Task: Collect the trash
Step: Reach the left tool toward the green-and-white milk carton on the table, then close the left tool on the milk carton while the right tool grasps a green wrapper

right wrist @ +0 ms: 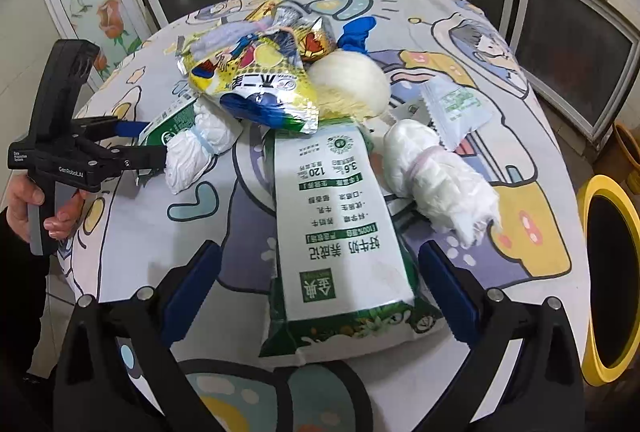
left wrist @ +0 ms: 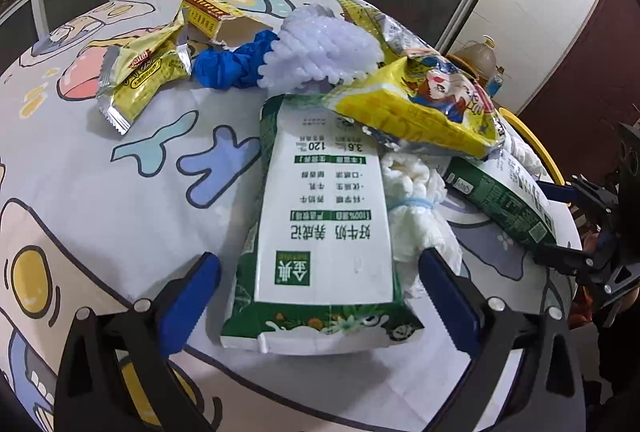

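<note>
— Claw by claw, please: how does the left claw (left wrist: pixel 320 258) stand?

— Spread wide and gripping nothing. Its blue fingers sit either side of a flattened green-and-white milk carton (left wrist: pixel 324 224). That carton lies flat on the tabletop (left wrist: pixel 120 192), with its far corner tucked under the yellow snack bag (left wrist: pixel 416 108).

— And the right claw (right wrist: pixel 320 248)?

— Apart as well. It straddles a second milk carton (right wrist: pixel 340 224), whose far end also runs under the yellow snack bag.

— What else lies round that bag?

— A white wad tied with a blue band (left wrist: pixel 416 216) sits just on the near side of the bag, between the two cartons. Beyond the bag, seen from the left wrist, a bumpy white foam sheet (left wrist: pixel 324 48) touches a crumpled blue piece (left wrist: pixel 236 64). Farther from the bag on that side are a yellow wrapper (left wrist: pixel 140 76) and a torn yellow box (left wrist: pixel 216 20).
</note>
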`<state>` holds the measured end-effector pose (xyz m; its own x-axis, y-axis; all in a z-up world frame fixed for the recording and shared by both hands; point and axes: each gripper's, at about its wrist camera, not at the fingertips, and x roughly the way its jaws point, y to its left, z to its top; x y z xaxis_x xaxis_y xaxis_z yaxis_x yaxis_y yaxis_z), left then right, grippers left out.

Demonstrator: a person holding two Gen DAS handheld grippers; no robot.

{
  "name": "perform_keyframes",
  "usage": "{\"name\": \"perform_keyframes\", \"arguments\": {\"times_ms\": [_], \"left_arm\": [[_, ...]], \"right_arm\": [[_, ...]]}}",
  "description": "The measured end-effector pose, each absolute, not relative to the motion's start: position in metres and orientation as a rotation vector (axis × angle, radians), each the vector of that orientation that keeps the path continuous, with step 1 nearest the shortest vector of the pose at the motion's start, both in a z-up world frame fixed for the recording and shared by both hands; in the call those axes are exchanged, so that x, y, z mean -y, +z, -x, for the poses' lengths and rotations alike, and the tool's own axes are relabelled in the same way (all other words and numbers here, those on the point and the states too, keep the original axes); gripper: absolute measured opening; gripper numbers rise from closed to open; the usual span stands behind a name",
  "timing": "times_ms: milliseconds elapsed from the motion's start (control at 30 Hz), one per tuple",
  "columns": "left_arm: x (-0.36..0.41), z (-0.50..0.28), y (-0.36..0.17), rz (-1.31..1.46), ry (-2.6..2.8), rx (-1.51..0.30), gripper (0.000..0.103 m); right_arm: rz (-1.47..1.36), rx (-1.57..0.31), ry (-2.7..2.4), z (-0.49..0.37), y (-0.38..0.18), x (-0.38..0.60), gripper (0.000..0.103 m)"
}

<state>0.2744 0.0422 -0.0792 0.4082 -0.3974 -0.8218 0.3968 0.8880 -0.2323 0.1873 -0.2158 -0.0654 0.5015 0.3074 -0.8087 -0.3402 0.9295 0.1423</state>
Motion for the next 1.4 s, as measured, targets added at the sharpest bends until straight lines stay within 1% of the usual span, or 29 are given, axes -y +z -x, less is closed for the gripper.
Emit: {"name": "perform_keyframes", "arguments": {"times_ms": [33, 67, 100, 133, 333, 833, 933, 967, 1033, 1200, 1233, 1267, 1333, 1400], "left_arm": [[-0.043, -0.273, -0.079, 0.010, -0.500, -1.036, 0.094], [-0.045, -0.275, -0.080, 0.016, -0.493, -1.034, 0.088], [-0.047, -0.276, -0.080, 0.012, -0.482, -1.029, 0.083], [-0.049, -0.274, -0.079, 0.017, -0.484, -1.029, 0.073], [-0.065, -0.257, -0.071, 0.097, -0.513, -1.023, 0.073], [-0.105, -0.188, -0.028, 0.183, -0.464, -0.876, 0.072], [-0.111, -0.179, -0.019, 0.210, -0.476, -0.846, 0.070], [-0.111, -0.177, -0.016, 0.214, -0.481, -0.838, 0.061], [-0.111, -0.175, -0.013, 0.217, -0.494, -0.836, 0.033], [-0.107, -0.178, -0.017, 0.204, -0.454, -0.860, 0.033], [-0.105, -0.179, -0.020, 0.215, -0.480, -0.880, 0.041], [-0.103, -0.175, -0.021, 0.205, -0.499, -0.886, 0.064], [-0.090, -0.166, -0.016, 0.102, -0.505, -0.861, 0.093], [-0.071, -0.162, -0.012, -0.042, -0.491, -0.861, 0.093]], "right_arm": [[0.037, -0.976, 0.384, -0.188, -0.066, 0.215, 0.090], [0.039, -0.982, 0.376, -0.188, -0.067, 0.215, 0.076], [0.042, -0.987, 0.364, -0.189, -0.067, 0.215, 0.068], [0.042, -0.993, 0.363, -0.189, -0.067, 0.215, 0.068], [-0.033, -1.010, 0.407, -0.182, -0.063, 0.221, 0.067], [-0.100, -0.971, 0.489, -0.146, -0.043, 0.226, 0.066], [-0.112, -0.955, 0.492, -0.137, -0.036, 0.231, 0.066], [-0.116, -0.945, 0.491, -0.133, -0.033, 0.233, 0.066], [-0.124, -0.924, 0.484, -0.129, -0.027, 0.238, 0.066], [-0.136, -0.909, 0.469, -0.126, -0.023, 0.245, 0.066], [-0.139, -0.913, 0.471, -0.125, -0.024, 0.246, 0.066], [-0.137, -0.915, 0.472, -0.124, -0.025, 0.246, 0.066], [-0.135, -0.916, 0.484, -0.121, -0.025, 0.247, 0.066], [-0.128, -0.916, 0.491, -0.119, -0.025, 0.247, 0.066]]}}
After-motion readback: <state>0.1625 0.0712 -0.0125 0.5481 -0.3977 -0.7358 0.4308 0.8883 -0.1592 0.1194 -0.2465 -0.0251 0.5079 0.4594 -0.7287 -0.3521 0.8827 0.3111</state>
